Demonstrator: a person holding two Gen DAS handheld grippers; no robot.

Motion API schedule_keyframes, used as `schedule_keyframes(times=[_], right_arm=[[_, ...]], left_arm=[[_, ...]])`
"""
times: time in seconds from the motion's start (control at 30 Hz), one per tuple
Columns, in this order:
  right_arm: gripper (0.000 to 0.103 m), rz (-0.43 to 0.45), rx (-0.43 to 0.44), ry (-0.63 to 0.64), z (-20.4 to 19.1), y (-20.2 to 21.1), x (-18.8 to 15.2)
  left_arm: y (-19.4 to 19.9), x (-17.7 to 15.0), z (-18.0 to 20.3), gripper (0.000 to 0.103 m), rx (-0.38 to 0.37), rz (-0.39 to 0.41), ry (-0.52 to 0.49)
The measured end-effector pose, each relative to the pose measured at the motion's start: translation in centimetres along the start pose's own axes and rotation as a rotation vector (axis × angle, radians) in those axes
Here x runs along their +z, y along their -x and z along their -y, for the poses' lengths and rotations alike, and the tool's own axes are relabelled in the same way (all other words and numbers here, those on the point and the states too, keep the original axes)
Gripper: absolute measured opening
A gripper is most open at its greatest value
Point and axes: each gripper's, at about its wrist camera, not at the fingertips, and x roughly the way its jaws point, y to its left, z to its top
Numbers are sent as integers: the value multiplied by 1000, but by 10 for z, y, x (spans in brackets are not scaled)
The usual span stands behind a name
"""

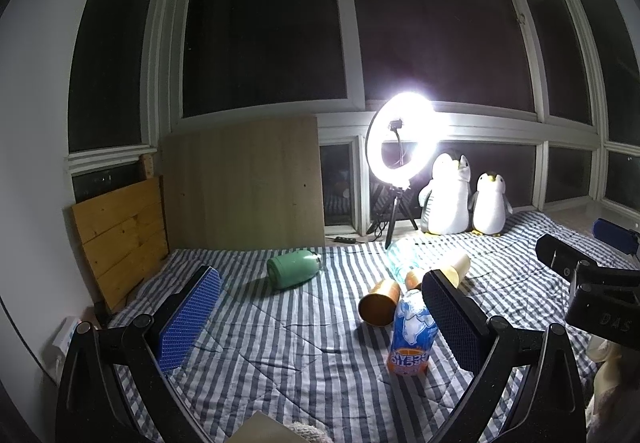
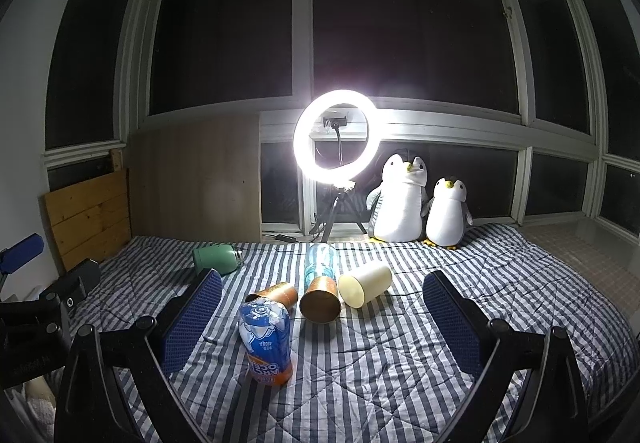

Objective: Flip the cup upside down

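Several cups lie on their sides on the striped bed. A copper cup lies in the middle with its base toward me. A second copper cup lies to its left, also in the left wrist view. A cream cup lies to the right; it also shows in the left wrist view. A green cup lies far left, also in the left wrist view. My right gripper is open and empty, short of the cups. My left gripper is open and empty.
A blue and orange bottle stands upside down near the front. A clear blue bottle lies behind the cups. A lit ring light on a tripod and two plush penguins stand at the window. Wooden boards lean at the left.
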Motion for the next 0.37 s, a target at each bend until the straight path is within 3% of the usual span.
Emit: schedule_keyframes(times=[0.37], right_arm=[[99, -6, 2, 0, -2, -1, 0]], left_arm=[[1, -1, -1, 102, 4, -2, 1]])
